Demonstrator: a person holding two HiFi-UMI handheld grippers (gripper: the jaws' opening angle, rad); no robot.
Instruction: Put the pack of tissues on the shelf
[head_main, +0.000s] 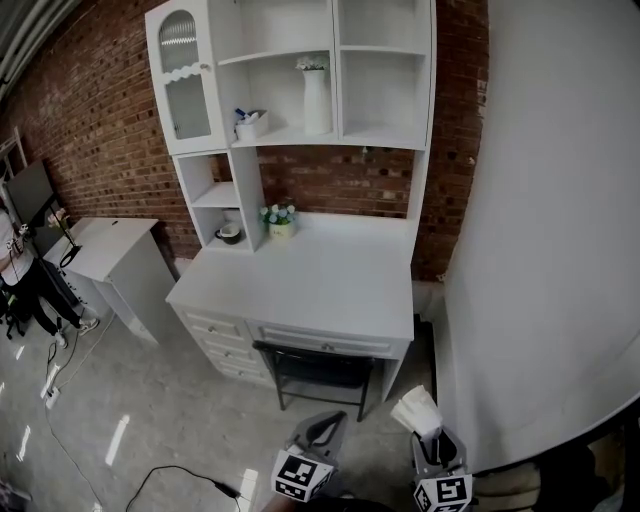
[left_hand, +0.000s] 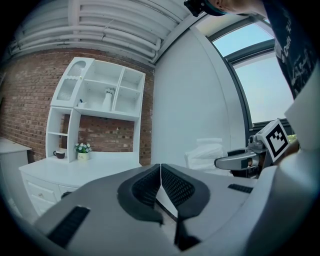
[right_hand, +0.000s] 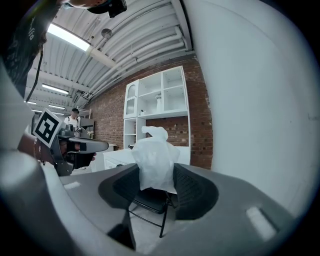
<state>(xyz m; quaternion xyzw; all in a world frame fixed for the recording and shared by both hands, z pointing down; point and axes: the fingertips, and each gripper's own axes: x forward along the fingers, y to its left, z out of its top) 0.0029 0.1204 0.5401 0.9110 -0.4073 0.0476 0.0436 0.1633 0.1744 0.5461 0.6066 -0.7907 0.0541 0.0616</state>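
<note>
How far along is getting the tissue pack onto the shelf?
Done: the right gripper grips the tissue pack. In hand: the pack is held short of the desk. Left: reaching the shelf and setting it down. The left gripper is shut, empty.

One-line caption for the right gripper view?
Right gripper holds the pack of tissues, facing the white shelf against a brick wall.

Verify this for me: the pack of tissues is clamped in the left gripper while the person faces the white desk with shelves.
Not right. The pack of tissues is clamped in the right gripper, as the right gripper view shows; the left gripper is shut on nothing. The person does face the white desk with shelves.
</note>
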